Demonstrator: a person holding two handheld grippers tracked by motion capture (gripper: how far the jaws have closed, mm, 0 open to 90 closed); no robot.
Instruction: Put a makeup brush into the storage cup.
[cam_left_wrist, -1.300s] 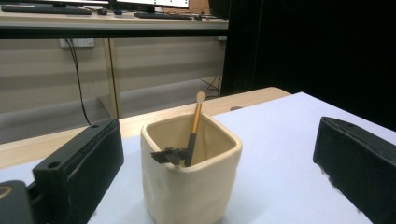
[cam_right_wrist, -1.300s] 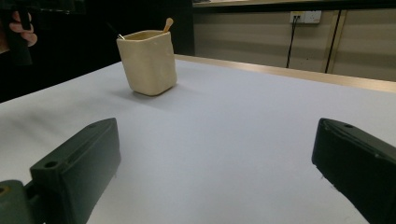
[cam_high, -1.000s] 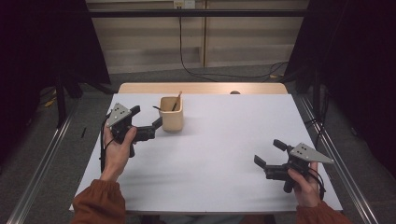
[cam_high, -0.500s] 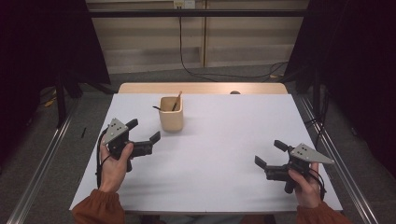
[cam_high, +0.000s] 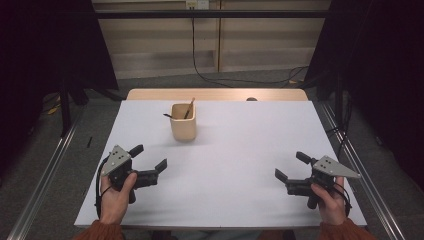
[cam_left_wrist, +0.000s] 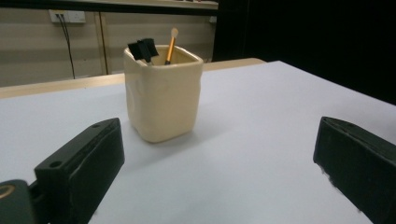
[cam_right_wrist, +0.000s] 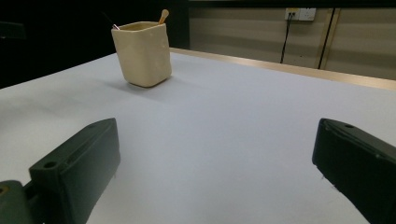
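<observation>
One cream cup (cam_high: 183, 121) stands upright on the white table (cam_high: 240, 150), nearer the far edge than the near edge and a bit toward the left side. The same cup looks big and close in the left gripper view (cam_left_wrist: 161, 93), and smaller and farther off in the right gripper view (cam_right_wrist: 142, 53). Two things stick out of the top of the cup: one thin stick with a pale round tip (cam_left_wrist: 171, 45) that leans to one side, and one black piece (cam_left_wrist: 143, 48) at the rim. There are two grippers, one in each hand. The left gripper (cam_high: 148, 163) sits near the front left corner of the table, just in front of the cup but not touching it, and its two black jaws are spread wide with nothing between them. The right gripper (cam_high: 292, 166) sits near the front right corner, well apart from the cup, and its two jaws are spread wide too, with only bare table between them. One strip of light wood (cam_high: 215, 94) runs along the far edge of the table.
</observation>
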